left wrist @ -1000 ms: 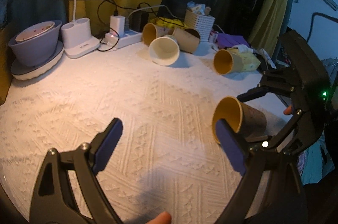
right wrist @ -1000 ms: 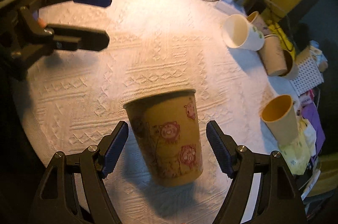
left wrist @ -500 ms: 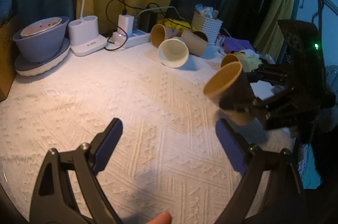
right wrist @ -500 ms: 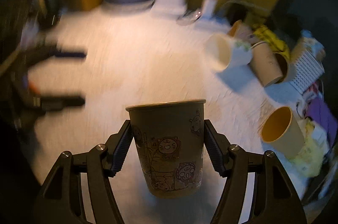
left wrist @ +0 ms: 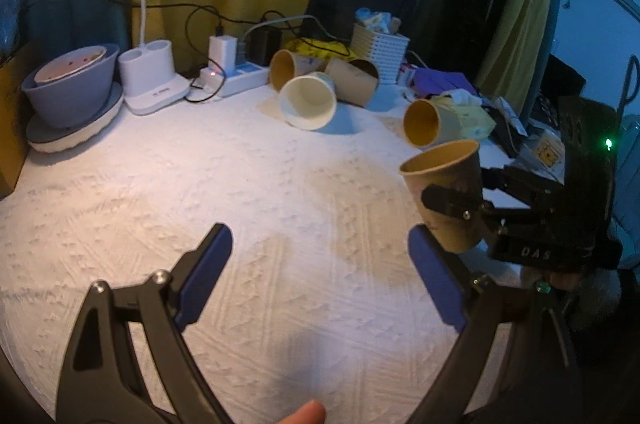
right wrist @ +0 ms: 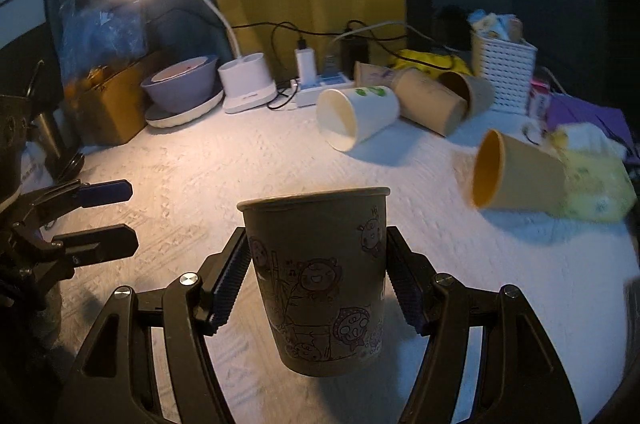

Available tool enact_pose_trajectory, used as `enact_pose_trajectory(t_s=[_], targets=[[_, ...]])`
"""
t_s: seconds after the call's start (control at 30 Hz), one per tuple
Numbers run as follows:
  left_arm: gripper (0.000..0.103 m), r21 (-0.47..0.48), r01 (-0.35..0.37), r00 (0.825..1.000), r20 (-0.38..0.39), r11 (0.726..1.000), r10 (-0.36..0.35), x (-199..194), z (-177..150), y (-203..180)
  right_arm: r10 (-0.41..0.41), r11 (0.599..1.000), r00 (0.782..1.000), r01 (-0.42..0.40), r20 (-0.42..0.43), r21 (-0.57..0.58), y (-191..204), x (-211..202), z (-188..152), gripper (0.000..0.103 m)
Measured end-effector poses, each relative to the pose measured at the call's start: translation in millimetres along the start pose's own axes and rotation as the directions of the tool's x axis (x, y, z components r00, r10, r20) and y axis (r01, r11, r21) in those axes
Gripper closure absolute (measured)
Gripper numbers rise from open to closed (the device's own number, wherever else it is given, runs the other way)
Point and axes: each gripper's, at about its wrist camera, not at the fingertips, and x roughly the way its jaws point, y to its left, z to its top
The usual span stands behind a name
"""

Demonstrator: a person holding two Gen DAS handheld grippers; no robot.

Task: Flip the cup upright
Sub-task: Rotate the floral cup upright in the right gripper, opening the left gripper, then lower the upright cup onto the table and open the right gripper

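Observation:
My right gripper (right wrist: 318, 288) is shut on a brown paper cup with cartoon prints (right wrist: 320, 276). The cup is nearly upright, mouth up, held just above the white tablecloth. In the left wrist view the same cup (left wrist: 444, 191) hangs in the right gripper (left wrist: 456, 201) at the right, slightly tilted. My left gripper (left wrist: 320, 272) is open and empty over the cloth; it also shows at the left of the right wrist view (right wrist: 104, 220).
Several cups lie on their sides at the back: a white one (right wrist: 358, 119), brown ones (right wrist: 432, 101), a yellow-lined one (right wrist: 516, 173). A lamp base (left wrist: 154, 85), bowl (left wrist: 68, 89), power strip (left wrist: 236, 79) and white basket (left wrist: 380, 49) line the far edge.
The right gripper closed on the lying cup, lifted it and turned it from sideways to nearly upright. The left gripper stayed open, roughly in place.

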Motion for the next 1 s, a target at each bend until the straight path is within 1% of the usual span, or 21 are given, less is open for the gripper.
enact_pose_trajectory(t_s=[0.13, 0.23, 0.37, 0.47, 0.57, 0.67, 0.73, 0.9, 1.0], targets=[[0.012, 0.023, 0.011, 1.0, 0.0, 1.0, -0.011, -3, -1, -15, -0.016, 1.0, 1.0, 0.015, 0.021, 0.026, -4, -15, -14, 0.034], [0.012, 0.033, 0.019, 1.0, 0.003, 0.999, -0.019, -6, -2, -23, -0.012, 0.999, 0.999, 0.011, 0.035, 0.039, -7, -25, -17, 0.034], [0.012, 0.036, 0.022, 1.0, 0.009, 0.999, -0.022, -9, -1, -27, -0.009, 0.999, 0.997, 0.006, 0.077, 0.039, -7, -33, -9, 0.033], [0.012, 0.037, 0.019, 1.0, 0.007, 0.999, -0.019, -9, -2, -27, 0.006, 0.999, 0.995, -0.011, 0.097, 0.046, -8, -31, -2, 0.032], [0.012, 0.031, 0.013, 1.0, -0.003, 0.999, -0.013, -7, -3, -25, 0.034, 0.997, 0.995, -0.04, 0.089, 0.067, -9, -22, -1, 0.032], [0.012, 0.02, 0.007, 1.0, -0.013, 1.0, -0.007, -3, -4, -22, 0.037, 0.997, 0.997, -0.041, 0.062, 0.065, -6, -12, -4, 0.032], [0.012, 0.018, 0.007, 1.0, -0.014, 1.0, -0.007, -2, -5, -21, 0.032, 0.998, 0.999, -0.034, 0.035, 0.057, -3, -6, -7, 0.032], [0.012, 0.018, 0.011, 1.0, -0.014, 1.0, -0.011, -1, -6, -20, 0.007, 1.0, 1.0, -0.008, 0.023, 0.028, 3, -8, -9, 0.032], [0.012, 0.017, 0.012, 1.0, -0.017, 1.0, -0.012, -1, -6, -20, -0.025, 1.0, 1.0, 0.025, 0.004, 0.002, 8, -7, -11, 0.032]])
